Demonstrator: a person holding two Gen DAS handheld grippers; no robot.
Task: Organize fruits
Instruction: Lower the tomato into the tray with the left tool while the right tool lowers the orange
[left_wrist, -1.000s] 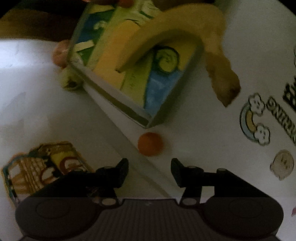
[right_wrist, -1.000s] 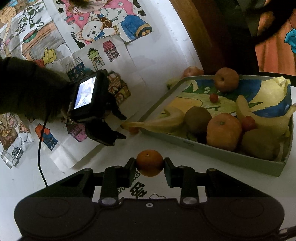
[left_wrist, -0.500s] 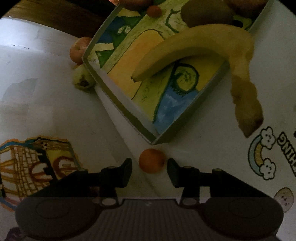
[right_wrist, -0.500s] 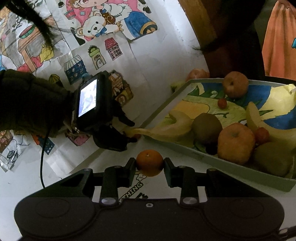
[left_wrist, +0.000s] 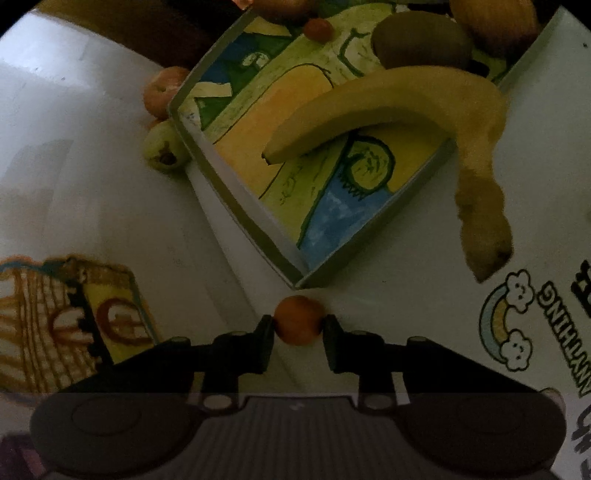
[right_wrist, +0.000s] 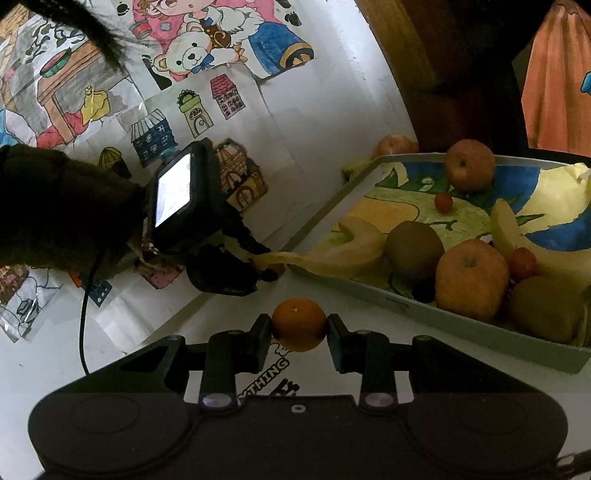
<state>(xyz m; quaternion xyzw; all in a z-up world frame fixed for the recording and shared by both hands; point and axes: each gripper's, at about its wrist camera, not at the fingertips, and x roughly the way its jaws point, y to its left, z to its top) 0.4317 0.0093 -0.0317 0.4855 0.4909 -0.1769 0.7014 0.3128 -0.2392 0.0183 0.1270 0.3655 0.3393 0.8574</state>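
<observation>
White table (right_wrist: 325, 122), papered with coloured drawings. Tray (left_wrist: 236, 206): banana (left_wrist: 388, 107) overhanging its rim. Left gripper (left_wrist: 298, 326): clamped on small orange fruit (left_wrist: 298, 320) at the tray's near corner. Right gripper (right_wrist: 299, 328): clamped on tangerine (right_wrist: 299, 324), beside the tray's long edge. Advice: lift clear of the rim, release over bare tray floor.
</observation>
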